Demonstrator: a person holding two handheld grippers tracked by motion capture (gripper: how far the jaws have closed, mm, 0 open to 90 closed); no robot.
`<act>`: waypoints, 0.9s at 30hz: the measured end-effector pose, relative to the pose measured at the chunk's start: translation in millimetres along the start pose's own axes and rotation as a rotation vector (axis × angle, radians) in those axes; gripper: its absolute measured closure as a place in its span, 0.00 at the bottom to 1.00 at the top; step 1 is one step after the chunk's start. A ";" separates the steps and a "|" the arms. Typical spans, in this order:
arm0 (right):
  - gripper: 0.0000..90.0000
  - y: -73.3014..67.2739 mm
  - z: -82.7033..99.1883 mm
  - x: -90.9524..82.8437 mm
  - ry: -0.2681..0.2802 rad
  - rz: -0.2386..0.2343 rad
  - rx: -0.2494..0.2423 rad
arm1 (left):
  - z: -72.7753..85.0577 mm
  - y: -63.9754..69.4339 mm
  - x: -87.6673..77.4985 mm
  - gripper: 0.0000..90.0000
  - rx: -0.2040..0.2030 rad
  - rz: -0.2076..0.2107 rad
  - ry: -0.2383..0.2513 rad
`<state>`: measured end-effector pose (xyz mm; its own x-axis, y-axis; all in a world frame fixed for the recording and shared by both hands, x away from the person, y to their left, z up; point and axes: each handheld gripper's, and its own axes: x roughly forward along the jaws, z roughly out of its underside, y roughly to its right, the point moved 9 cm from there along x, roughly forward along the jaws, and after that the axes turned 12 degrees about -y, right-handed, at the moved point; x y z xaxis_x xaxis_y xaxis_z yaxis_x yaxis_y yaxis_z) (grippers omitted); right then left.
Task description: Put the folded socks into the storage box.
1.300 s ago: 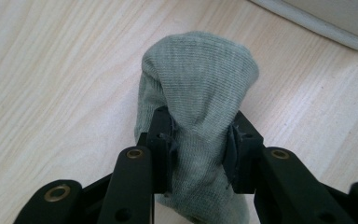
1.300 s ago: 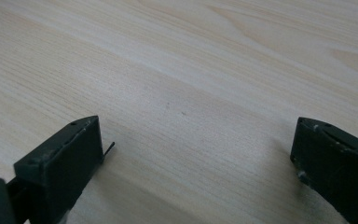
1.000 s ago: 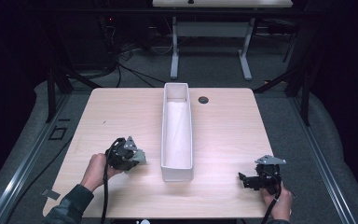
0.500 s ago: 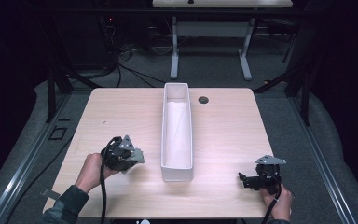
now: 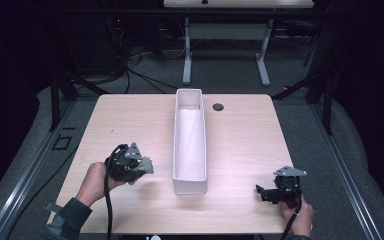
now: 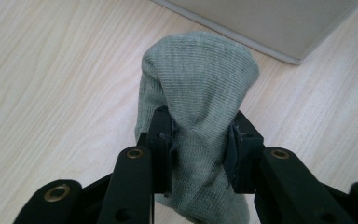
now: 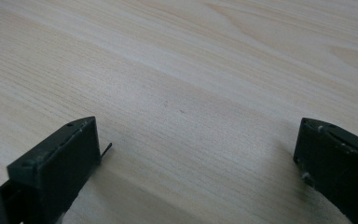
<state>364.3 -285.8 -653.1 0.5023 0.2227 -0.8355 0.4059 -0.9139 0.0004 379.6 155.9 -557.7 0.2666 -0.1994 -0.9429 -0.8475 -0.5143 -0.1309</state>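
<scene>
My left gripper (image 6: 199,140) has its 2 jaws pinched on a grey-green sock (image 6: 198,93), whose rounded end bulges out past them above the wooden table (image 5: 130,120). In the high view that sock (image 5: 146,165) sits just left of the near end of the long white bin (image 5: 189,186). My right gripper (image 7: 198,154) rests at the table's near right edge, jaws spread wide with bare wood between. I can read no writing anywhere.

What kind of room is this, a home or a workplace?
Probably a lab or workshop, not a home: a bare wooden table stands on grey carpet, a tangle of cables lies behind it, and another desk's metal legs are nearby.
</scene>
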 end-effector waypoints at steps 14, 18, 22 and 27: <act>0.00 0.0 0.0 0.0 0.000 0.000 0.000 | -5.6 -3.0 -25.1 0.75 0.011 -0.011 0.010; 0.00 0.0 0.0 0.0 0.000 0.000 0.000 | -7.2 -4.0 -31.4 0.75 0.018 -0.013 0.008; 0.00 0.0 0.0 0.0 0.000 0.000 0.000 | -8.9 -4.6 -38.0 0.75 0.023 -0.014 0.008; 0.00 -0.2 0.0 0.0 0.000 -0.001 0.001 | -12.5 -6.2 -46.3 0.75 0.029 -0.018 0.010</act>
<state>364.3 -285.7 -653.1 0.5020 0.2237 -0.8354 0.4055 -0.9141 -0.0010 378.2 157.9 -509.4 0.2860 -0.1986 -0.9374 -0.8557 -0.4933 -0.1565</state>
